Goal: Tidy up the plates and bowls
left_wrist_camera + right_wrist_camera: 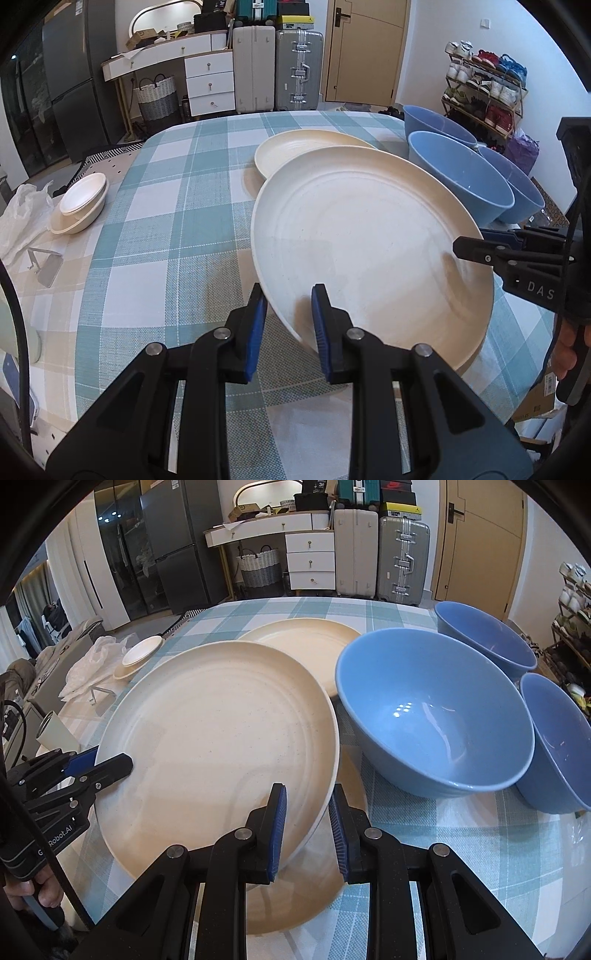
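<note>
Large cream plate (369, 243) held tilted above the counter (166, 229), just beside the nearest blue bowl (436, 716). Left tool (288, 328) and right tool (308, 834) each pinch its rim at opposite edges.

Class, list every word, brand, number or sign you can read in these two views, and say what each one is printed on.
"DAS": white letters on the body of the right gripper, cut off at the picture's edge.
"Robot.AI": on the body of the left gripper; the letters before it are hidden.
Labels on the boxes stacked above the suitcases: too small to read.
The cream plate and blue bowls: no text.
</note>
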The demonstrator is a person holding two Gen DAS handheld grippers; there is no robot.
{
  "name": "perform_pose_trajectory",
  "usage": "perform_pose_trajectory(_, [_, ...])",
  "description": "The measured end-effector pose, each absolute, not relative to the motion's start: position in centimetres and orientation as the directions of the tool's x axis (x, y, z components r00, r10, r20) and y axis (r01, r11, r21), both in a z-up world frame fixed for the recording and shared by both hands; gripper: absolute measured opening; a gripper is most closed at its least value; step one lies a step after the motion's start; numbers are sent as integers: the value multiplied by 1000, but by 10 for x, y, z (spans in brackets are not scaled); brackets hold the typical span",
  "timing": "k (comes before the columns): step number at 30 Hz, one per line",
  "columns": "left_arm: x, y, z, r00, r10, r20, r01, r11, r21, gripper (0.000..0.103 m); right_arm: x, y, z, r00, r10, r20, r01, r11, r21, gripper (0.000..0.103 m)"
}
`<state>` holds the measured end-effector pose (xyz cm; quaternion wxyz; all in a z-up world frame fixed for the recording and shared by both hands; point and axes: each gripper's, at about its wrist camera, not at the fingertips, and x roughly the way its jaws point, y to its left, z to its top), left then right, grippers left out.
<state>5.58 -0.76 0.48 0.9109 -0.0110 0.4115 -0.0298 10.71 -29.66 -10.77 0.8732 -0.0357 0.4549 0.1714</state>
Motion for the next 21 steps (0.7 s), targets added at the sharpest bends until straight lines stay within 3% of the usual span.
perform_pose_trajectory(21, [60, -28, -11, 611, -69, -789, 116, 993, 3, 22, 88, -310, -121, 501, 221, -837, -305, 950, 68, 24])
